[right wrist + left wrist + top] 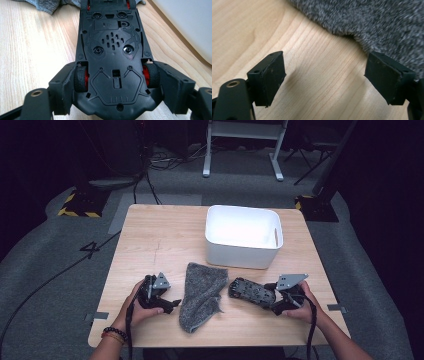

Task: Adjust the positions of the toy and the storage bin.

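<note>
From above, the soft, floppy grey fleece cloth point(201, 295) is lying on the wooden desk point(155, 245). Left hand-held gripper point(324, 77) is hovering spread at its hem. Right hand-held gripper point(117, 85) is pinching the rigid, upturned black toy car point(113, 50) across its wheels.

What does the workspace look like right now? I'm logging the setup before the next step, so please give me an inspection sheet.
Surface: light wooden table, bare wood between the things.
Job's things: grey cloth lying flat near the front edge; black toy car upside down, underside and red-hubbed wheels showing; white bin behind them, nothing seen inside.
Clutter: nothing seen.
Grippers: left gripper open over bare wood beside the cloth's edge; right gripper shut on the toy car at one pair of wheels.
Cables: black cable across the floor at the left; more by the far desk.
Surroundings: grey carpet, dark room, white desk legs behind.
</note>
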Demonstrator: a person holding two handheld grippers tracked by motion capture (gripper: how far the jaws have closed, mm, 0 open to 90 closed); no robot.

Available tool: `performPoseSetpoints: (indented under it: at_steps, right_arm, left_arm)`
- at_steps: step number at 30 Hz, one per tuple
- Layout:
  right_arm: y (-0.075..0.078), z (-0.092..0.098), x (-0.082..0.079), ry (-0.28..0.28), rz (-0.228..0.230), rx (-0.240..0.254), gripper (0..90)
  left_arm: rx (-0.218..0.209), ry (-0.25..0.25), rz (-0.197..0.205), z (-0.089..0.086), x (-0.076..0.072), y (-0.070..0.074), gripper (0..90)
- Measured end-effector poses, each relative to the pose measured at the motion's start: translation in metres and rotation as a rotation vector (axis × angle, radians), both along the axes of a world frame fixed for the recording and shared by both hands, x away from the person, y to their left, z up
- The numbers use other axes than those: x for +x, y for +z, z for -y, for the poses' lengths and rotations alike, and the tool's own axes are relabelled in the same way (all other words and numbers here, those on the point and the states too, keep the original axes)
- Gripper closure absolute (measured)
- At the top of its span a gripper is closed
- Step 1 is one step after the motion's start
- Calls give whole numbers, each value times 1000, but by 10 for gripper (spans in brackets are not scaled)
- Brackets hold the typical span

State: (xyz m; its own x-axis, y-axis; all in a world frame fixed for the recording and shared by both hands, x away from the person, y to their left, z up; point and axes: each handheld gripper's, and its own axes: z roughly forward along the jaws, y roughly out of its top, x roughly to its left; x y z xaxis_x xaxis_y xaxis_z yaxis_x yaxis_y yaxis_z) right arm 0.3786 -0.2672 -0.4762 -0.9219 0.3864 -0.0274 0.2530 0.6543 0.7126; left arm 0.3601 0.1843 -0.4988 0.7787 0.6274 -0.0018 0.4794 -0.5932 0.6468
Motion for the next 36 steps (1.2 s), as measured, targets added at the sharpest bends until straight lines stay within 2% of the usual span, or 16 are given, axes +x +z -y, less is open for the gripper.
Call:
performPoseSetpoints:
  at_steps: [2,11,15,19,22,24,25,29,33,35,36]
  right_arm:
    - [0,1,0,-4,2,-5,244]
    - [-2,0,-1,8,-7,-12,244]
    - [-5,-2,-2,25,-17,-27,244]
    - [-7,-5,-3,48,-26,-22,244]
    - [-9,-5,-3,60,-38,-14,244]
    - [-9,-6,-3,59,-40,-15,243]
    - [-10,-5,-3,59,-42,-16,243]
    - [-11,-3,-1,54,-70,-1,240]
    - [-10,-2,0,57,-71,-11,233]
    - [-9,-1,-1,49,-61,-17,232]
    - [-9,-1,-1,48,-62,-23,232]
  left_arm:
    - [-8,2,-6,-1,0,-3,160]
    - [-37,12,16,-4,1,-6,142]
    - [-26,22,9,-2,2,-5,140]
    - [-21,36,-3,2,5,-3,157]
    - [-31,25,-9,5,7,-1,159]
    - [-52,33,4,8,9,2,159]
    - [-63,31,0,10,11,4,159]
    - [-109,24,26,21,18,18,159]
    - [-142,10,52,39,31,37,160]
    - [-162,5,82,50,38,50,162]
    - [-158,2,110,54,40,56,163]
